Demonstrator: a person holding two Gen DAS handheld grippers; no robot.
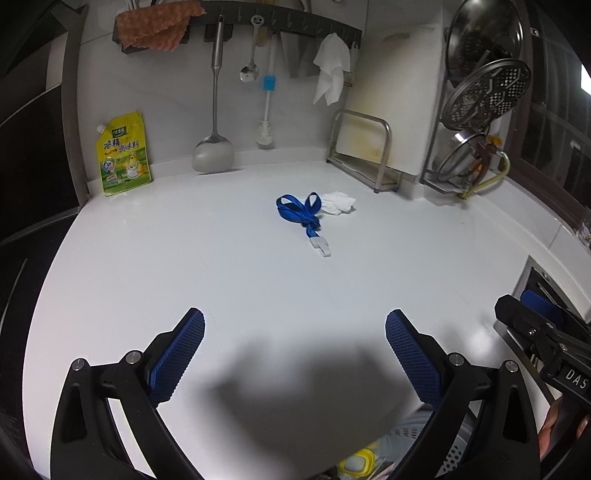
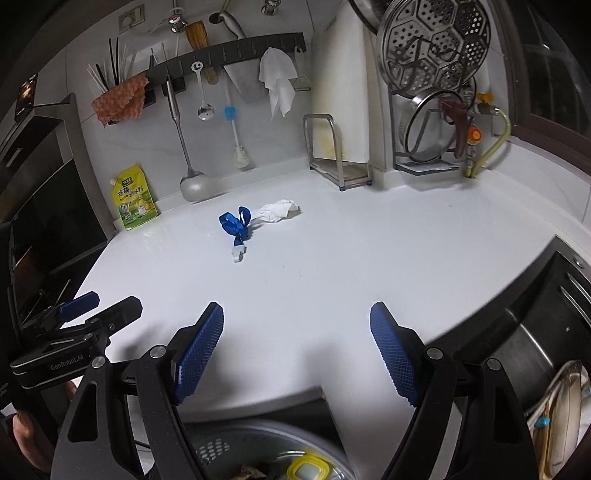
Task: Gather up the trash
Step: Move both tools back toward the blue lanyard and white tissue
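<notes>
A blue lanyard (image 1: 301, 212) (image 2: 236, 226) with a white clip lies tangled on the white countertop (image 1: 221, 258) (image 2: 351, 251), and a crumpled white tissue (image 1: 338, 202) (image 2: 279, 210) touches its far side. My left gripper (image 1: 295, 339) hovers open over the counter's near part, well short of both. My right gripper (image 2: 297, 336) is open too, above the counter's front edge, with nothing between its fingers. Below the edge sits a perforated bin (image 2: 266, 454) (image 1: 417, 446) holding trash, among it a yellow-rimmed lid (image 2: 308, 469) (image 1: 356, 463).
A yellow seasoning pouch (image 1: 123, 155) (image 2: 136, 203) leans on the back wall. Utensils hang from a rail (image 1: 280, 26) (image 2: 229, 51). A cutting board rack (image 1: 364, 158) (image 2: 338, 162) and lid rack (image 2: 436, 110) stand at the back right. A sink (image 2: 517, 332) lies right.
</notes>
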